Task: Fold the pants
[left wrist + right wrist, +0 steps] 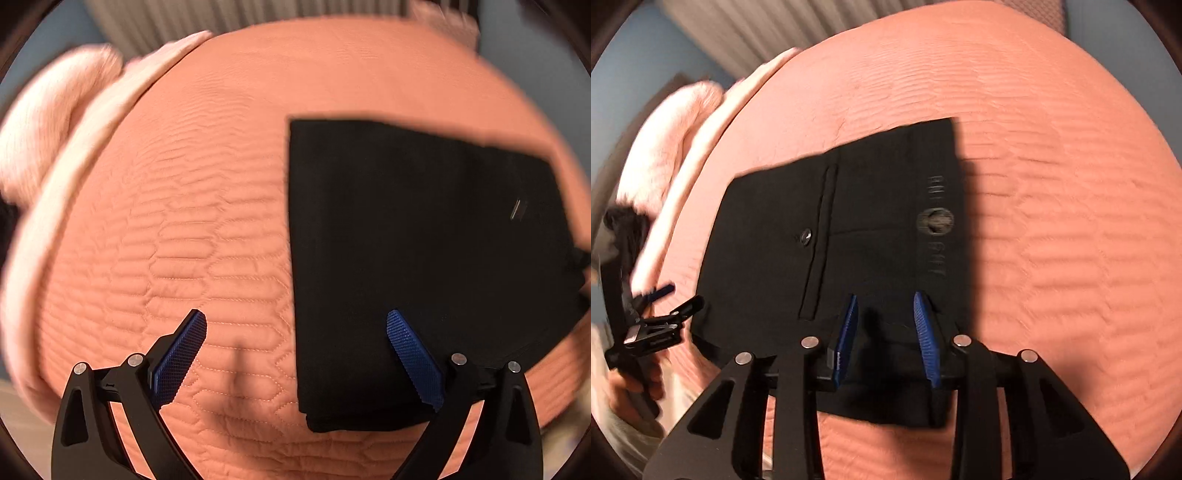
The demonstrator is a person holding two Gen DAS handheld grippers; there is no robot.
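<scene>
The black pants lie folded into a compact rectangle on the salmon quilted bedspread. My left gripper is wide open and empty above the pants' left edge. In the right wrist view the pants show a back pocket with a button and a printed waistband. My right gripper hovers over their near edge, its blue pads partly apart with nothing between them. The left gripper shows at the far left, held in a hand.
Pale pink pillows and a folded-back sheet lie along the bed's left side. A grey curtain hangs behind the bed. Bare bedspread stretches to the right of the pants.
</scene>
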